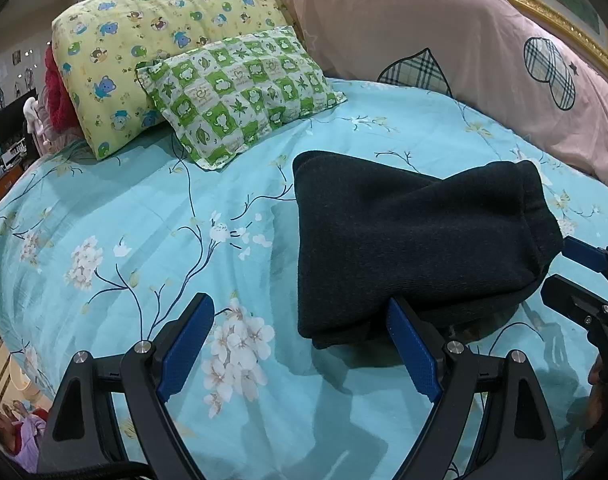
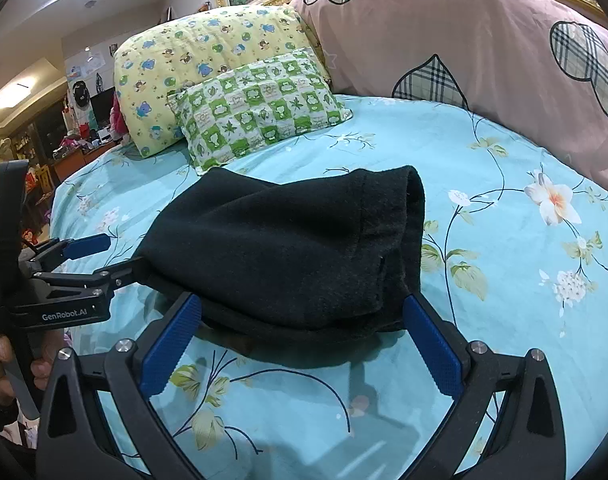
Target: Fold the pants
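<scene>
Pants (image 1: 416,240), dark and already folded into a thick bundle, lie on the floral bed sheet (image 1: 143,240) at centre right of the left wrist frame, below the green checked pillow (image 1: 239,96). Left gripper (image 1: 299,344) has its fingers spread wide, empty, one finger just beside the bundle's near edge. Right gripper (image 2: 299,340) is likewise released, straddling the near edge without pinching it. Risk, as I judge it: a finger could snag that loose near edge and drag the layers askew, undoing the fold.

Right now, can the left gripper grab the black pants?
Probably yes. The left gripper has its jaws wide open just beside the folded black pants, with only bare bedsheet between them.
</scene>
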`<state>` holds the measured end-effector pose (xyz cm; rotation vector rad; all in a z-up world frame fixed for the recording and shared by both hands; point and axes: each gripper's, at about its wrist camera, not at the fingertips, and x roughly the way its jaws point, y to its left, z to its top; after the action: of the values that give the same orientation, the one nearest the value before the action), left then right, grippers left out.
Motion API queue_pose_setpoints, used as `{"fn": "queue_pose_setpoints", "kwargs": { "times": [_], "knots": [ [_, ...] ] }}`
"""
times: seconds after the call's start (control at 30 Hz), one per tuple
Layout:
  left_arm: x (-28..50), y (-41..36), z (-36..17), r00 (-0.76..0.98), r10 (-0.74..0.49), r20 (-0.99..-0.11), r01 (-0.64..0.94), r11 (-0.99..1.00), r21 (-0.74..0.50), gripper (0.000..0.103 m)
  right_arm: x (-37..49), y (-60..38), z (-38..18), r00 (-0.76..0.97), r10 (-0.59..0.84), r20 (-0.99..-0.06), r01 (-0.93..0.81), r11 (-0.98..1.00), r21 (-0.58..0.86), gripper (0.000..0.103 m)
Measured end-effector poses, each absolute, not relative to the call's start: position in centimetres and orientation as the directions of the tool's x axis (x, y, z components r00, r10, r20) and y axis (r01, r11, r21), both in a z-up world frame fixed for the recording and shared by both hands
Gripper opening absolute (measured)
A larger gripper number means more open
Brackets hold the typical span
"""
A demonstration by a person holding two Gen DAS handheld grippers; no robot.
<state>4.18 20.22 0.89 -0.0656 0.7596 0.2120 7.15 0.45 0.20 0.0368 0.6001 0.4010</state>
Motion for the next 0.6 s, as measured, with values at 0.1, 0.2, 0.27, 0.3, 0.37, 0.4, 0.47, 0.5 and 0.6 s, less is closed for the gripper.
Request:
{"fn": "queue_pose_setpoints", "kwargs": {
  "times": [0.1,0.2,0.27,0.3,0.37,0.4,0.47,0.5,0.6],
  "knots": [
    [3.9,20.0,1.1,0.710,0.152,-0.687,-0.201,0.980,0.009,0.088,7.2,0.4,0.2,0.751,0.379,-0.541,-0.357,0.922,0.150,0.101],
    [3.5,19.8,1.5,0.720,0.142,-0.680,-0.187,0.982,0.008,0.088,7.2,0.4,0.2,0.751,0.379,-0.540,-0.357,0.922,0.151,0.101],
    [3.5,19.8,1.6,0.721,0.133,-0.680,-0.182,0.983,-0.001,0.088,7.2,0.3,0.2,0.752,0.382,-0.538,-0.358,0.921,0.153,0.101],
    [3.4,19.7,1.7,0.723,0.129,-0.679,-0.181,0.984,-0.005,0.088,7.1,0.4,0.2,0.752,0.381,-0.537,-0.358,0.921,0.153,0.101],
    [3.3,19.6,1.9,0.726,0.130,-0.675,-0.181,0.983,-0.005,0.088,7.1,0.3,0.2,0.754,0.380,-0.537,-0.356,0.922,0.152,0.101],
    [3.3,19.6,2.0,0.728,0.131,-0.673,-0.180,0.984,-0.004,0.088,7.1,0.3,0.3,0.754,0.380,-0.536,-0.356,0.922,0.153,0.101],
    [3.3,19.5,2.1,0.729,0.130,-0.672,-0.178,0.984,-0.003,0.088,7.0,0.2,0.3,0.757,0.377,-0.535,-0.353,0.923,0.150,0.101],
    [3.3,19.4,2.1,0.730,0.131,-0.670,-0.178,0.984,-0.001,0.088,6.8,0.2,0.4,0.759,0.375,-0.532,-0.353,0.924,0.149,0.101],
    [3.3,19.3,2.1,0.729,0.131,-0.672,-0.176,0.984,0.002,0.088,6.6,0.0,0.6,0.764,0.374,-0.526,-0.350,0.925,0.149,0.101]
  ]
}}
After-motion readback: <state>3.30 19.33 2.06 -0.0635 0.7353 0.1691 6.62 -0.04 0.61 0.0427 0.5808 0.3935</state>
